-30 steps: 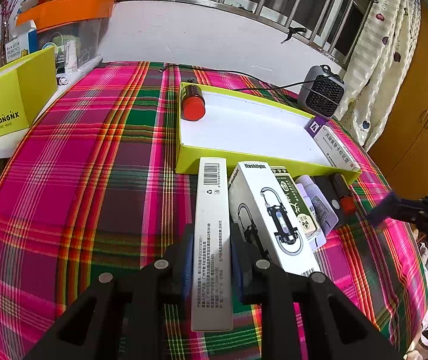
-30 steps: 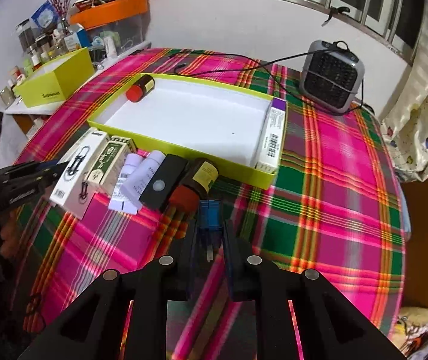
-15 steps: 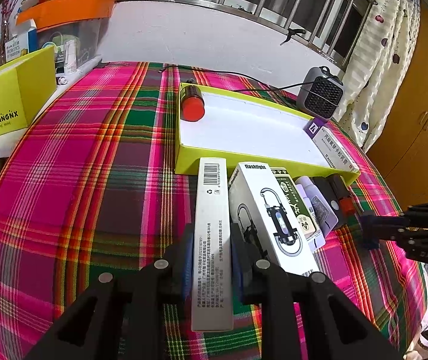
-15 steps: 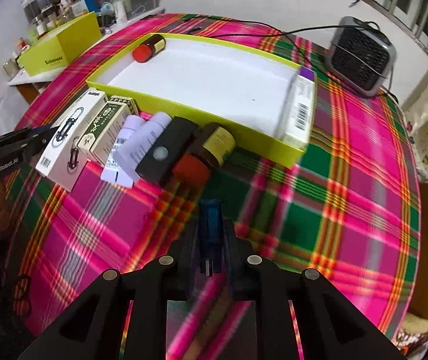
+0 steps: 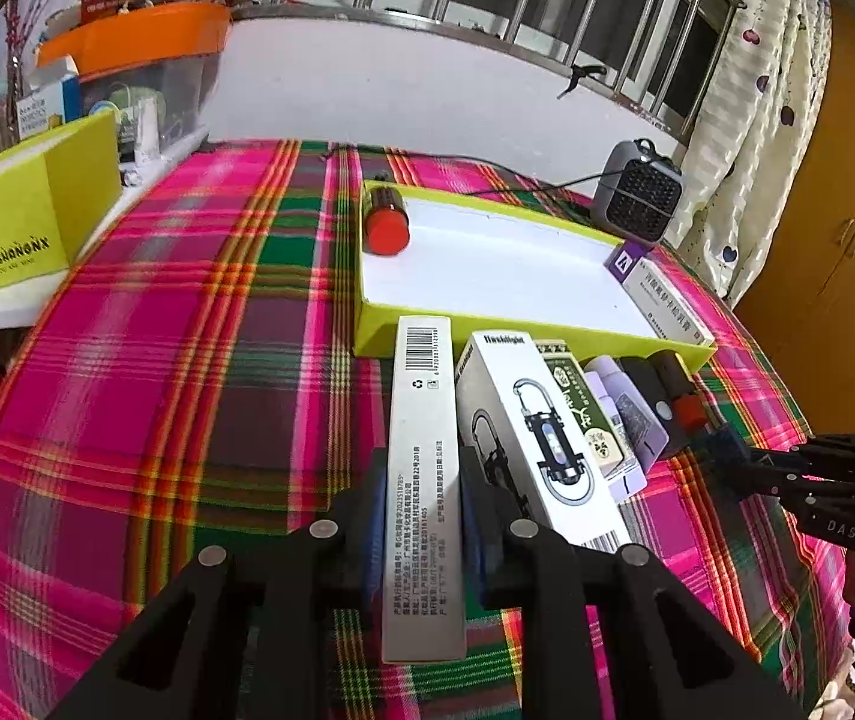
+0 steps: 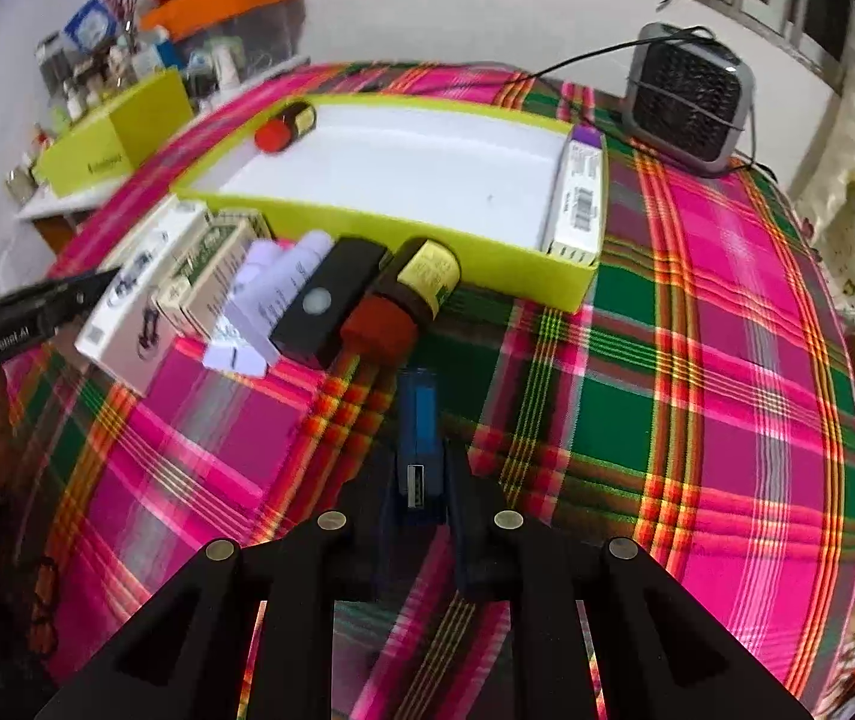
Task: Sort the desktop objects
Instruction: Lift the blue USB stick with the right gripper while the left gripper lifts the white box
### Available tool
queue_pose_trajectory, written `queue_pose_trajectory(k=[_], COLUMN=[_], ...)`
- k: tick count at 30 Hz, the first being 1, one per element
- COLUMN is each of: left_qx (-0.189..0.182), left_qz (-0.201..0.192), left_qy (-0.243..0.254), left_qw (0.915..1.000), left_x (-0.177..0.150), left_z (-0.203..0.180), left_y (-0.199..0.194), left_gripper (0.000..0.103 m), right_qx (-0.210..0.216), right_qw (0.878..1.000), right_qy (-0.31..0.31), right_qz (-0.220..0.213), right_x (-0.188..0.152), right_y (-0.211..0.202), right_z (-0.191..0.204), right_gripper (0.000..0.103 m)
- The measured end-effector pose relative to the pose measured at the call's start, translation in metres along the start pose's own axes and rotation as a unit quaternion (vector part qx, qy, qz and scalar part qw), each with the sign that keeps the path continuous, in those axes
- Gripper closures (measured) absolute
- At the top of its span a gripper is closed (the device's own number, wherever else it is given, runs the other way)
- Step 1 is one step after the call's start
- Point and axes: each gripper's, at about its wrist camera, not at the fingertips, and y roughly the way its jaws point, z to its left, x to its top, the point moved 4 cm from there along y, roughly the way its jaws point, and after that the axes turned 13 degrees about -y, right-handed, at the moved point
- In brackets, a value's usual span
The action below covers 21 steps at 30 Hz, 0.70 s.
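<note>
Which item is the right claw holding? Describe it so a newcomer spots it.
Start at the yellow-green tray on the plaid cloth; a row of boxes and bottles lies along its near wall. Just nearer the camera than the red-capped brown bottle, the right claw pinches a small blue device: the only blue item, with a USB port.

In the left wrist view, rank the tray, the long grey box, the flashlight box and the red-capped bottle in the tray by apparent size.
1. Tray
2. Long grey box and flashlight box: too alike, and nearness inflates both
3. Red-capped bottle
</note>
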Motion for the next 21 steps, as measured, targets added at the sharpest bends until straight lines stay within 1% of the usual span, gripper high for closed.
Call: queue_pose_trajectory(k=[5,10,14,21], left_qx=[0.003,-0.006,-0.016,-0.038], left_qz=[-0.017,-0.025,-0.024,-0.009], left_qy=[-0.005,-0.009,0.000,0.012], left_qw=[0.9998,0.9996,0.9996,0.9992], left_x=[0.007,0.018,0.027,0.041], left_z=[-0.001,-0.011,-0.029,-0.066], left_y=[-0.016,-0.024,-0.021,-0.005], left_gripper=[0.081,0.081,0.081,0.081], right_qx=[-0.004,-0.002,0.004,0.005], right_qw=[0.999,0.998,0.996,0.994], right_qy=[0.020,0.035,0.052,0.062], right_qz=[-0.034,-0.055,-0.072,-0.087], right_x=[0.003,0.009,0.013,0.017], right_y=[-0.017,-0.023,-0.025,-0.026], right_z=[-0.003,-0.004,-0.008,-0.016], right_gripper=[0.087,0.087,0.087,0.087])
